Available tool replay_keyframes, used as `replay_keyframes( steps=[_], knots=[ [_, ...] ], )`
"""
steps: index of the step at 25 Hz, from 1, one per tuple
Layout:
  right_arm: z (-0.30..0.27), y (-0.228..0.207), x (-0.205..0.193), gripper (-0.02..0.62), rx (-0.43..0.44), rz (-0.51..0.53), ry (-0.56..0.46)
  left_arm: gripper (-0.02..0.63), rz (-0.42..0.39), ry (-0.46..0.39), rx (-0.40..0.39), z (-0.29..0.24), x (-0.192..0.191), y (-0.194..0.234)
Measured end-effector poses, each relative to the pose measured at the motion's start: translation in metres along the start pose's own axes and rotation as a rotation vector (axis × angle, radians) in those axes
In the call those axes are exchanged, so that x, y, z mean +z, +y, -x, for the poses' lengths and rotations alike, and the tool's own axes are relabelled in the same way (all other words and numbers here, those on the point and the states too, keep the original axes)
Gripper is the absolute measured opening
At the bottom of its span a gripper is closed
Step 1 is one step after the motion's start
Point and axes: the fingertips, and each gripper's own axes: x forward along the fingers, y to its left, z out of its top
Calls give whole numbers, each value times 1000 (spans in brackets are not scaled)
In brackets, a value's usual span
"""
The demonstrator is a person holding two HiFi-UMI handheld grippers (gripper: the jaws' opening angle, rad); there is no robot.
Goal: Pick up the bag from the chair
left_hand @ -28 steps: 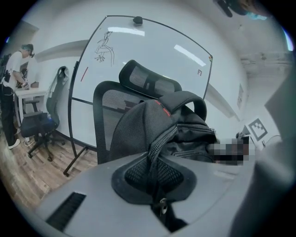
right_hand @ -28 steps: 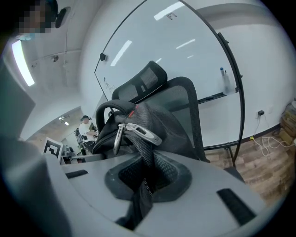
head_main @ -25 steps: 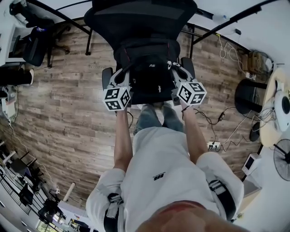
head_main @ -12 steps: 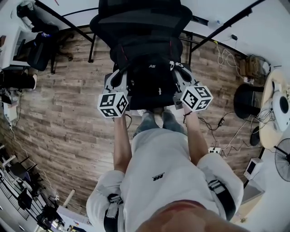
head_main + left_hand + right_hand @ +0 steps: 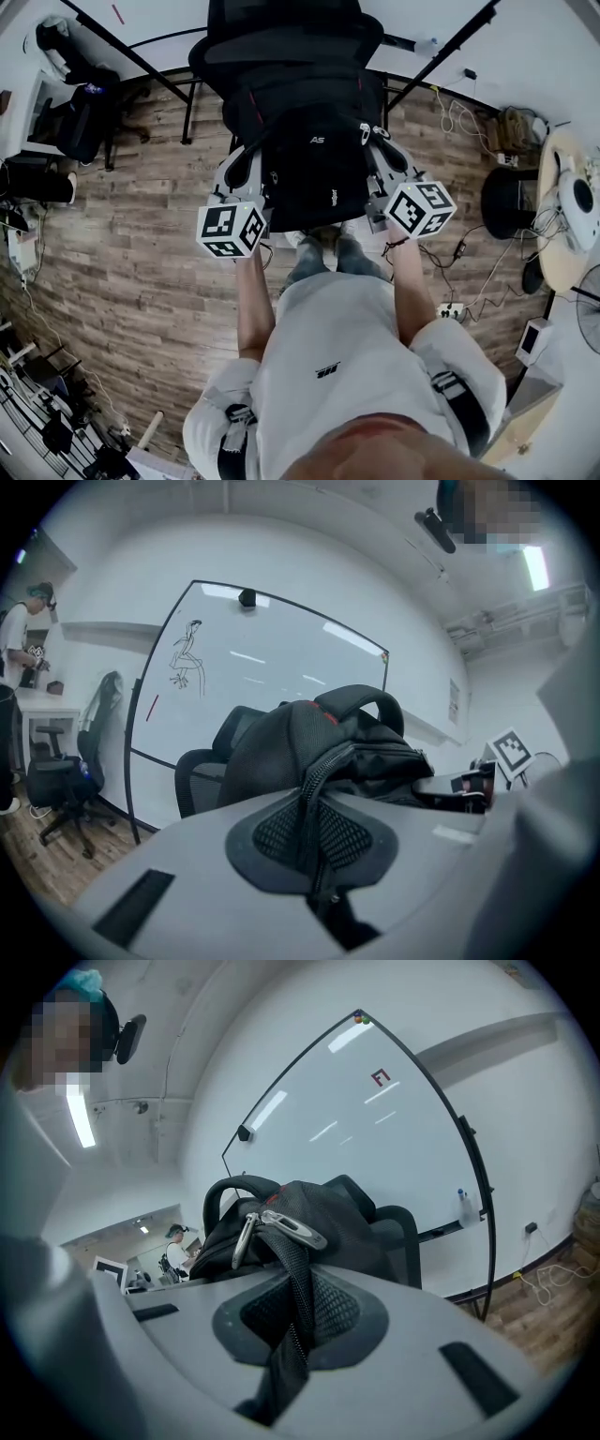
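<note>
Black bag (image 5: 314,159) hangs between the two grippers, in front of the office chair's (image 5: 281,47) backrest. The left gripper's (image 5: 312,841) fingers are clamped together on the left strap (image 5: 323,761). The right gripper's (image 5: 295,1321) fingers are likewise pinched on the right strap (image 5: 291,1260).

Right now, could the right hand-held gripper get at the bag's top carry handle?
Probably not without letting go: the right hand-held gripper is shut on a strap at the side of the bag. The top handle itself stands clear, with nothing over it.
</note>
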Motion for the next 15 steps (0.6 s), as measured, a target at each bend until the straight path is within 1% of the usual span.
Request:
replay_keyframes(
  steps=[6,10,15],
  knots=[
    [46,11,5,12,12,-2,-4,20,-8,-18,-16,30,5,-35],
    [83,20,4,11,42,-1,-6,20,-14,-36,4,57,4,-62],
    [126,29,-2,11,90,-11,-12,20,-35,-35,36,97,-5,-97]
  ],
)
